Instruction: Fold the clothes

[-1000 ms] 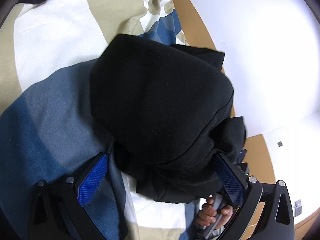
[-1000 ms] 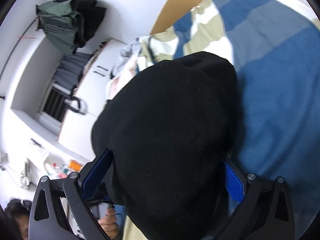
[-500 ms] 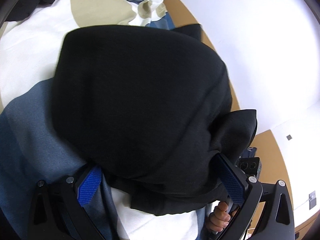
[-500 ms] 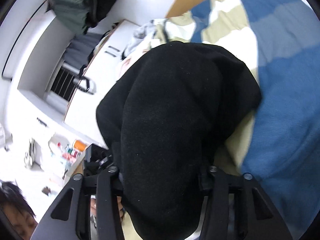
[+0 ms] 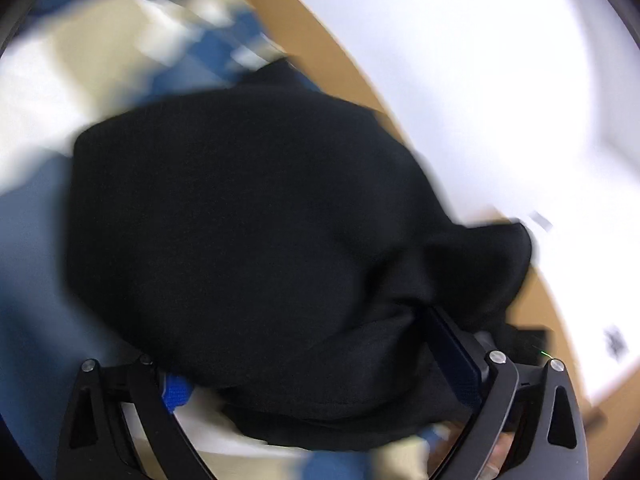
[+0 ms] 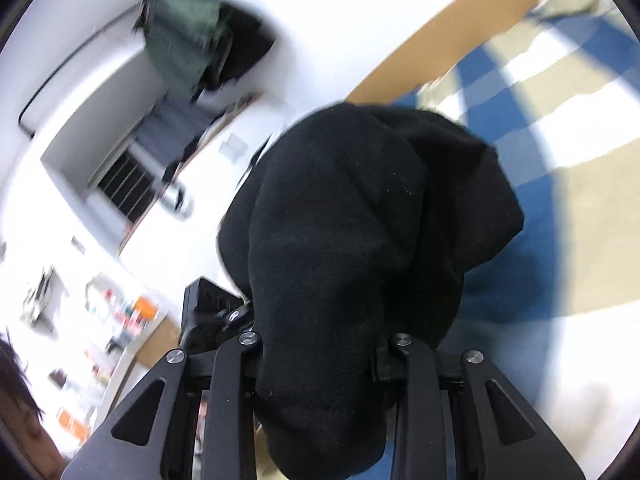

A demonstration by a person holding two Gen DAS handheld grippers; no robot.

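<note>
Two grippers carry one black garment (image 5: 260, 220) over the bed (image 6: 580, 208): right gripper (image 6: 320, 364) clamps it, left gripper (image 5: 320, 368) stays wide, cloth bulging forward between its fingers.

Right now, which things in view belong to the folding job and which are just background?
In the job:
black garment
right gripper, shut on the garment
left gripper, fabric between its fingers; closure unclear
checked bedspread, the work surface

Background:
green jacket hanging on the wall
cluttered shelf, blurred
</note>
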